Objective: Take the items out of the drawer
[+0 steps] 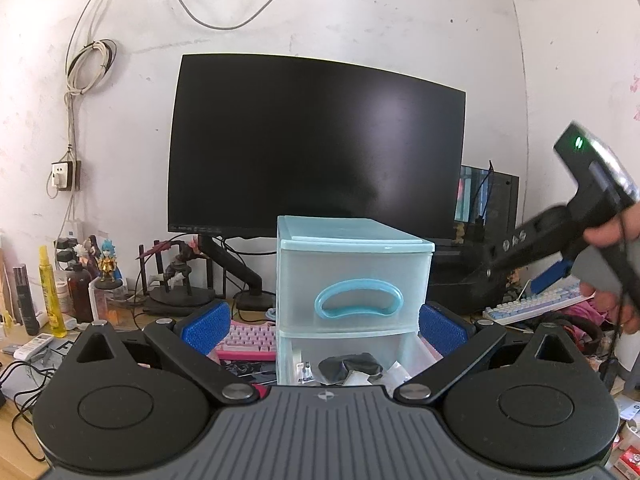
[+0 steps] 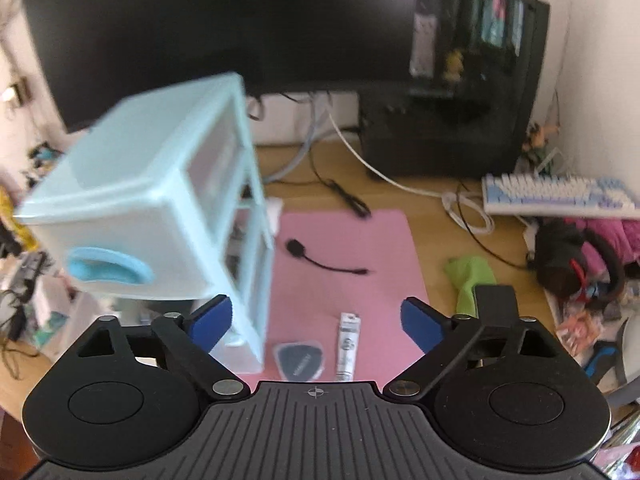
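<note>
**Both grippers apart, items on the mat**

Your left gripper [image 1: 323, 322] faces the drawer unit [image 1: 354, 276] with its blue pads spread to either side of it, not pressing on it. The lower drawer [image 1: 348, 364] stands pulled out, with a dark bundle [image 1: 350, 365] and pale bits inside; the upper drawer is closed. Your right gripper [image 2: 316, 320] hangs over the pink mat [image 2: 344, 264], jaws wide, nothing between them. Below it on the mat lie a dark pouch [image 2: 298, 363] and a white tube [image 2: 347, 346], side by side, just right of the unit.
</note>
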The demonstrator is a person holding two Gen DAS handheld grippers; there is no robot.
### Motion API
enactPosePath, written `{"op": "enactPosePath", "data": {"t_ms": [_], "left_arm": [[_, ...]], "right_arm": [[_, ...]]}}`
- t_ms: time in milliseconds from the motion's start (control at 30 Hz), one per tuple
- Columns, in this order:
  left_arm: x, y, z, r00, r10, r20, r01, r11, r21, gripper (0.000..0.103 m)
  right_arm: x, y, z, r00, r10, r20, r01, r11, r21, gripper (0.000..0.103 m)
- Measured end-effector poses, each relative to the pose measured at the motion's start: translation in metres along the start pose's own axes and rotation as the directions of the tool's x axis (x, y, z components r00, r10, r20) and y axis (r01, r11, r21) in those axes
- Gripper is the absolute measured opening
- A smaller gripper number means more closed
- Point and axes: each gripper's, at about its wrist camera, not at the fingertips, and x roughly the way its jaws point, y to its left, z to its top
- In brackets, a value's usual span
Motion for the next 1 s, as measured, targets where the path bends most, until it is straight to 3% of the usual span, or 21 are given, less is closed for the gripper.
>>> {"op": "enactPosePath", "data": {"t_ms": [133, 433, 600, 667, 800, 900, 1000], "left_arm": [[-0.002, 0.004, -0.003, 1.000, 0.002, 0.004, -0.002, 1.000, -0.011, 0.103], [-0.009, 0.021, -0.008, 0.999, 0.033, -0.003, -0.034, 0.999, -0.042, 0.103], [-0.013, 0.030, -0.010, 0.999, 0.049, -0.011, -0.050, 0.997, -0.058, 0.103], [-0.015, 0.034, -0.012, 0.998, 0.053, -0.016, -0.054, 0.996, -0.066, 0.103], [-0.016, 0.040, -0.013, 0.998, 0.056, -0.026, -0.058, 0.995, -0.081, 0.103], [-0.017, 0.044, -0.013, 0.998, 0.058, -0.027, -0.060, 0.994, -0.088, 0.103], [-0.016, 0.048, -0.014, 0.998, 0.063, -0.029, -0.066, 0.993, -0.098, 0.103]], "right_arm": [[-0.020, 0.017, -0.002, 0.999, 0.049, 0.004, -0.049, 0.999, -0.017, 0.102], [-0.036, 0.069, -0.009, 0.989, 0.145, -0.016, -0.145, 0.981, -0.130, 0.102], [-0.032, 0.093, -0.015, 0.967, 0.239, -0.083, -0.252, 0.945, -0.211, 0.101], [-0.027, 0.103, -0.016, 0.956, 0.262, -0.129, -0.287, 0.925, -0.247, 0.098], [-0.005, 0.129, -0.024, 0.929, 0.251, -0.271, -0.337, 0.876, -0.345, 0.074], [0.014, 0.149, -0.031, 0.898, 0.227, -0.376, -0.390, 0.807, -0.444, 0.062], [0.027, 0.167, -0.038, 0.878, 0.180, -0.443, -0.419, 0.734, -0.534, 0.059]]}}
